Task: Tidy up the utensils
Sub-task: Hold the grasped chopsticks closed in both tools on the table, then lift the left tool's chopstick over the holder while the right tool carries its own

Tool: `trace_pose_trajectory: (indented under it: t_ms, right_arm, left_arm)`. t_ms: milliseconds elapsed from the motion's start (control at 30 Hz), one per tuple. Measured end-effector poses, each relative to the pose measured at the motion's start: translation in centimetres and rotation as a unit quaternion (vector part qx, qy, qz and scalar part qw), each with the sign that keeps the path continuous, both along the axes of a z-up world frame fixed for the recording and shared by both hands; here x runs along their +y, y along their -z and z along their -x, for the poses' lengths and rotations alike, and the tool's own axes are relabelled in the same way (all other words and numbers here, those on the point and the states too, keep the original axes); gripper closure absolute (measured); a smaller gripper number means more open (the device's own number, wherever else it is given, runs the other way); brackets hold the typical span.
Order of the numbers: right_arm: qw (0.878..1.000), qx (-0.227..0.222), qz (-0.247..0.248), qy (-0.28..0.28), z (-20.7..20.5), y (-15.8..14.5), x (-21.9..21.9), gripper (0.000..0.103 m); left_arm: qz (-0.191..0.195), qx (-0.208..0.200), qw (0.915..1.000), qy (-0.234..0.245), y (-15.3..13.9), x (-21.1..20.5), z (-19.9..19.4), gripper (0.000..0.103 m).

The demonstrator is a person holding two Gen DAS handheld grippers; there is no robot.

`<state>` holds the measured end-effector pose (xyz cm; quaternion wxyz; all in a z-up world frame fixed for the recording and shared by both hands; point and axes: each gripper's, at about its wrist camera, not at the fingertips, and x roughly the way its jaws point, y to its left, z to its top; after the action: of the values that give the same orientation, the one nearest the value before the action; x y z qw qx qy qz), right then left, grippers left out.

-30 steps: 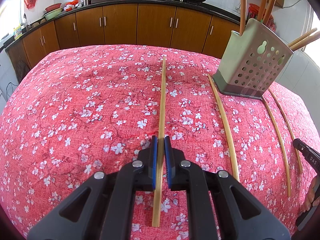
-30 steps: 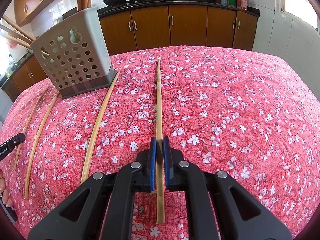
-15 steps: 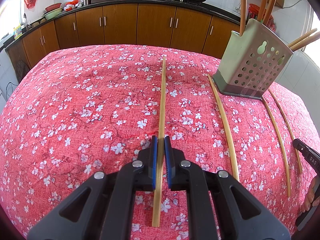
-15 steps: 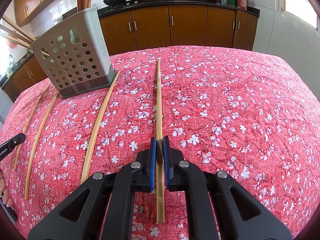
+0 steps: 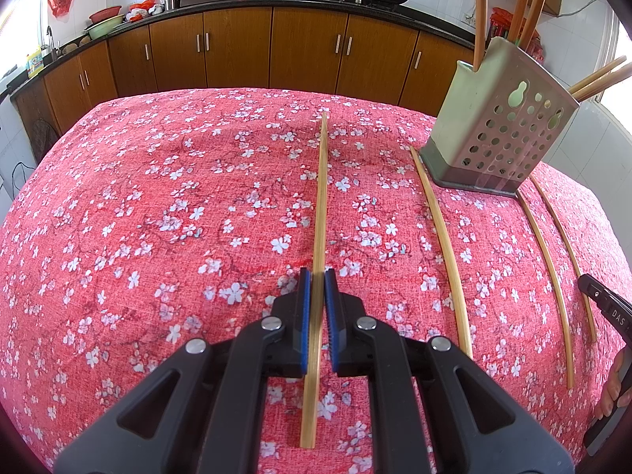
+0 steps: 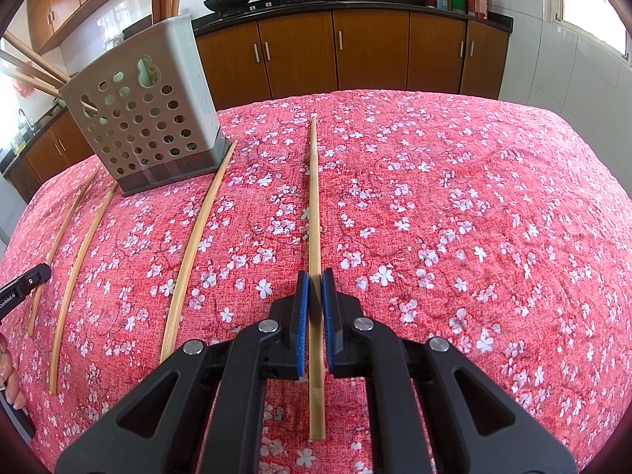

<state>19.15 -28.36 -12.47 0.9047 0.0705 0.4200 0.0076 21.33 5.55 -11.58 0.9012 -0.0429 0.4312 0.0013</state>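
Nothing has shifted since a second ago: both of our grippers sit where they were, each straddling a chopstick on the red cloth with white blossoms (image 5: 158, 217).

From the left wrist view, our black left gripper with blue pads (image 5: 317, 276) stands over a long, pale bamboo chopstick (image 5: 320, 205) that lies flat on the cloth and runs straight away from us. Its jaws are drawn in almost to the stick's width, one pad on either side, though we cannot tell whether they actually pinch it. Further right lies a second bamboo chopstick (image 5: 442, 245), its far end close to the base of the grey perforated plastic utensil holder (image 5: 501, 134), which stands upright with several brown chopsticks (image 5: 480, 12) rising from its top. Right of the holder lie two more thin bamboo chopsticks (image 5: 553, 268), side by side.

From the right wrist view, that pair of thin sticks (image 6: 75, 249) lies at the far left, then the grey holder (image 6: 146, 118), then a bamboo chopstick (image 6: 197, 233) angled towards the holder's base. Our black right gripper with blue pads (image 6: 312, 274) brackets a fourth straight bamboo chopstick (image 6: 314, 197), lying flat. Its jaws are likewise nearly closed about the stick, with slim gaps visible, and we cannot say if they grip. Brown wooden cabinets (image 6: 367, 51) line the back wall.
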Motion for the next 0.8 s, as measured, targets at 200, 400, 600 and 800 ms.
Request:
trace_pose_trajectory:
  t_ms: [200, 400, 600, 800]
  right_arm:
    - [1.0, 0.0, -0.001, 0.0, -0.1, 0.0, 0.2, 0.095]
    - [1.0, 0.002, 0.004, -0.002, 0.2, 0.0, 0.5, 0.095]
    - [1.0, 0.001, -0.017, -0.005, 1.7, -0.2, -0.1, 0.095]
    - [1.0, -0.023, -0.021, 0.004, 2.6, -1.9, -0.3, 0.095]
  left_arm:
    - [0.001, 0.0, 1.0, 0.0, 0.0, -0.1, 0.0, 0.091]
    - [-0.005, 0.002, 1.0, 0.004, -0.3, -0.4, 0.4, 0.091]
    - [-0.014, 0.003, 0.9998, 0.011, -0.3, -0.7, 2.1, 0.092]
    - [-0.032, -0.016, 0.9992, 0.018, -2.6, -0.8, 3.3, 0.095]
